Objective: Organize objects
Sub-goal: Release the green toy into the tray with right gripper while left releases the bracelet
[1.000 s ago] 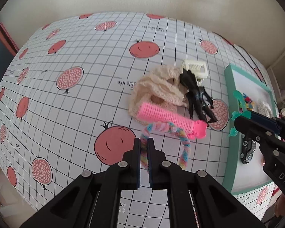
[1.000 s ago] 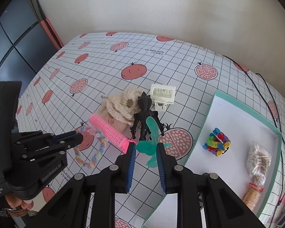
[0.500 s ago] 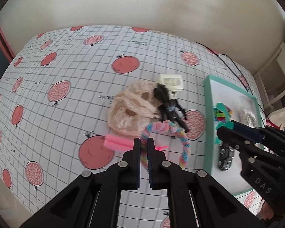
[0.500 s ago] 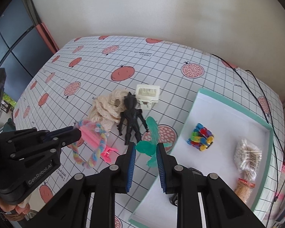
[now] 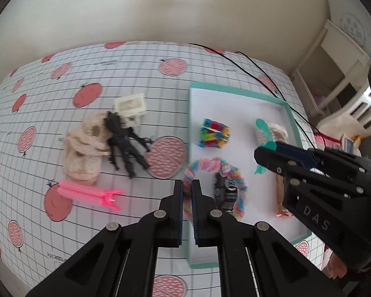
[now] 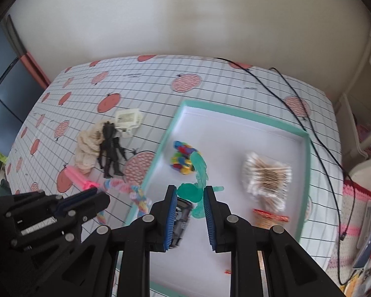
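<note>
My left gripper [image 5: 187, 185] is shut on a pastel braided ring [image 5: 217, 165], held over the left edge of the teal-rimmed white tray [image 5: 237, 91]. My right gripper [image 6: 187, 190] is shut on a green plastic toy [image 6: 197, 173] and holds it above the tray [image 6: 235, 113]. In the tray lie a colourful clip bundle [image 6: 183, 157], a pack of cotton swabs [image 6: 267, 175], a dark toy car [image 6: 181, 217] and a red-orange packet [image 6: 269, 219]. On the table lie a black figure [image 5: 123, 143], a cream knitted cloth [image 5: 86, 146], a pink comb [image 5: 89, 194] and a white clip [image 5: 131, 105].
The table wears a grid cloth with pomegranate prints [image 5: 165, 156]. Black cables [image 6: 296, 106] run across the far right corner. A wall stands behind the table. White furniture [image 5: 334, 57] and a crochet mat [image 6: 358, 212] are to the right.
Both grippers have moved right with their loads. The braided ring has left the comb and now hangs at the tray's left edge. The green toy is now over the tray.
</note>
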A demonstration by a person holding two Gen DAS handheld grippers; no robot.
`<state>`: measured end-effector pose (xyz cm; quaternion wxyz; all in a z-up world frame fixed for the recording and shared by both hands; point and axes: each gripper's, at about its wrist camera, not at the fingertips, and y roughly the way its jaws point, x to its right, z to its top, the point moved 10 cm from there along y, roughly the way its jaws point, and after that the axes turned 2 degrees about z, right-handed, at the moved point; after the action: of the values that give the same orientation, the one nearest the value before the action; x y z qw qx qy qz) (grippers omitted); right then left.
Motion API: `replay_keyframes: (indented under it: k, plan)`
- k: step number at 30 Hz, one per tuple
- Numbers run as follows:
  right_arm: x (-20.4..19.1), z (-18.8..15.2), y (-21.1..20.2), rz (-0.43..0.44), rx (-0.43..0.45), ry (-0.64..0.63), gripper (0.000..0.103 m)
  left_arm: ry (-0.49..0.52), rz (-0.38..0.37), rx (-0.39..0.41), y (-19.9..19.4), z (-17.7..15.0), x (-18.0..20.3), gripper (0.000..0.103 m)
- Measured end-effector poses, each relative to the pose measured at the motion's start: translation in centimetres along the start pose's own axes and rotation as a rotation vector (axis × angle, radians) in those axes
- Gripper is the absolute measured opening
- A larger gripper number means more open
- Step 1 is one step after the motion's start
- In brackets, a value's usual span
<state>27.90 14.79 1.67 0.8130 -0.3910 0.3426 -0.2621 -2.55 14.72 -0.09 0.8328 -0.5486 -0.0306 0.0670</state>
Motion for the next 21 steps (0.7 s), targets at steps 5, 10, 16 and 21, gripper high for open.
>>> replay_keyframes:
  k: [5, 10, 16, 21]
  plan:
    - [3.2, -0.7, -0.8, -0.028, 0.009, 0.045, 0.024, 0.067, -0.03, -0.022, 0.7, -0.9, 3.5, 0.006]
    - [5.1, -1.2, -1.2, -0.04, 0.011, 0.072, 0.024, 0.13, -0.038, -0.032, 1.1, -1.9, 6.2, 0.006]
    - [5.6, -1.9, -0.1, -0.04, -0.018, 0.079, 0.024, 0.172, -0.037, -0.06, 2.1, -3.1, 8.0, 0.006]
    - [5.6, -2.6, 1.3, -0.044, -0.049, 0.079, 0.024, 0.199, -0.024, -0.088, 3.1, -4.1, 8.6, 0.006]
